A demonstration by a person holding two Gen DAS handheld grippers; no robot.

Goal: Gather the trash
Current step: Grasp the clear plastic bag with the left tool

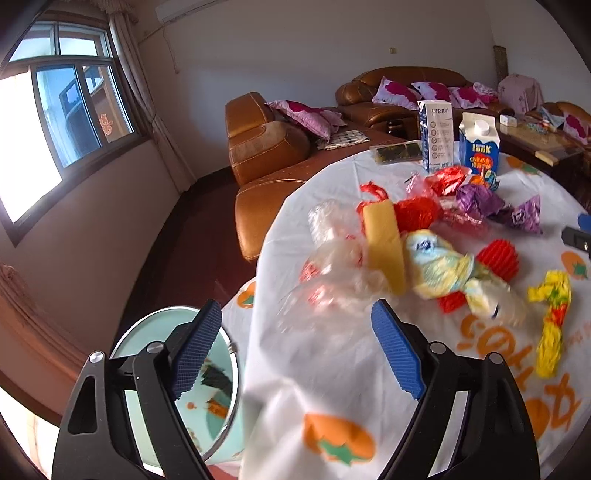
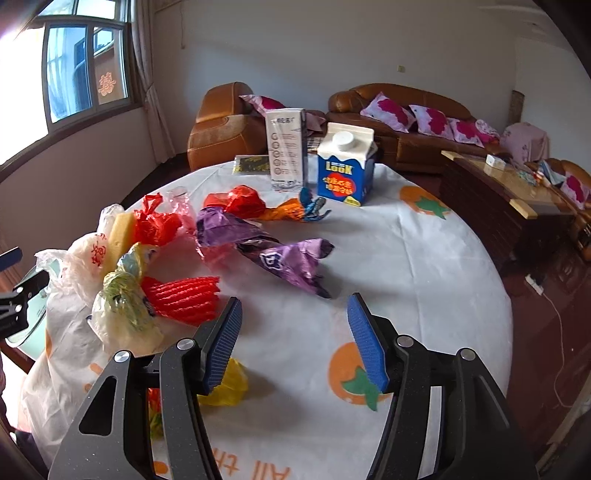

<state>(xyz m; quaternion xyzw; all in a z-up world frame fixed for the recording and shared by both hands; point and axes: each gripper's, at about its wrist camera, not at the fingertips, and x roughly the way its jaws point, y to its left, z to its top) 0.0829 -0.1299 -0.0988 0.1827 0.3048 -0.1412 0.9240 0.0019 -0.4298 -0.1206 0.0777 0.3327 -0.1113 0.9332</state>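
crumpled bright wrappers (image 2: 280, 254) strewn on white tablecloth (image 2: 424, 266), both grippers' jaws spread, empty

Living room, daylight. Large window (image 1: 70, 110) with dark frame on the left wall, very bright glare at its lower pane, beige curtain (image 1: 129, 55) hanging beside it. Plain pale walls; white air conditioner (image 1: 181, 11) high near the ceiling. Dark reddish floor (image 1: 192, 240). Brown leather armchair (image 2: 221, 125) near the window, brown leather sofa (image 2: 402, 110) along the far wall with pink floral cushions (image 2: 388, 110). Wooden coffee table (image 2: 491, 177) with glass top at right, small clutter on it. White cable (image 2: 557, 343) trails across the floor at right. Round counter (image 2: 424, 258) under a white cloth with orange fruit prints.
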